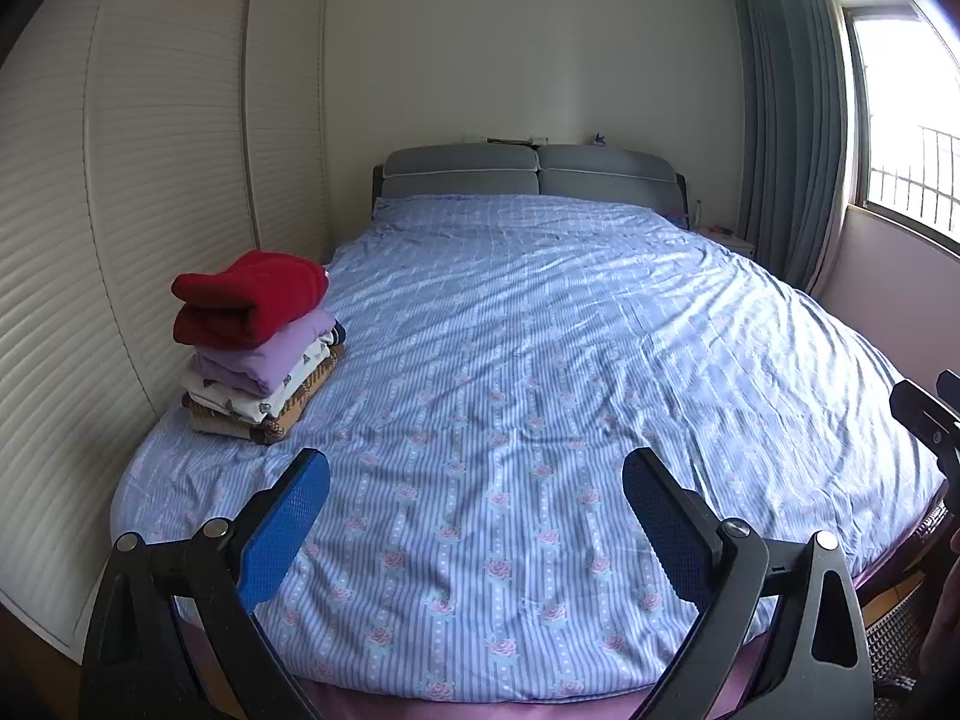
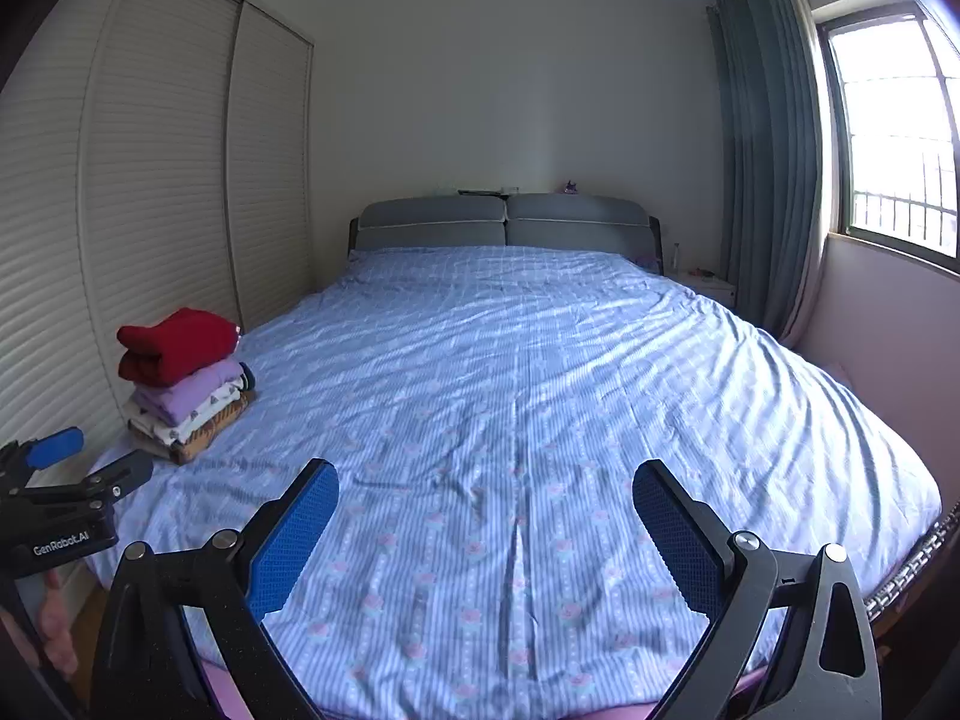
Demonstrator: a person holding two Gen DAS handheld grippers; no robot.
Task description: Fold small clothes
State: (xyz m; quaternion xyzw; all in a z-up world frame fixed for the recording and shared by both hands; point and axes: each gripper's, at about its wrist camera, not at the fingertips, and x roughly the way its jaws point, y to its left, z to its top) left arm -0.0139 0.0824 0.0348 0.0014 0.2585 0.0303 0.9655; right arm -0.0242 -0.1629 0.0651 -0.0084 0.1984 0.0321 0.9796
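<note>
A stack of folded small clothes (image 1: pixel 258 348) sits on the left side of the bed, with a red piece (image 1: pixel 249 297) on top, then a lilac one, a white patterned one and a brown one. The same stack of folded small clothes (image 2: pixel 183 384) shows at the left in the right wrist view. My left gripper (image 1: pixel 474 480) hangs over the foot of the bed, open, with nothing between its blue pads (image 1: pixel 282 531). My right gripper (image 2: pixel 485 480) is likewise open and empty above the bare sheet. The left gripper (image 2: pixel 90 459) appears at the left edge of the right wrist view.
The bed (image 1: pixel 540 360) has a blue striped sheet with pink roses and a grey headboard (image 1: pixel 528 171). Slatted wardrobe doors (image 1: pixel 150 180) line the left wall. A grey-green curtain (image 1: pixel 792 120) and a window (image 1: pixel 912 120) are at the right. A wicker basket rim (image 2: pixel 918 552) shows at lower right.
</note>
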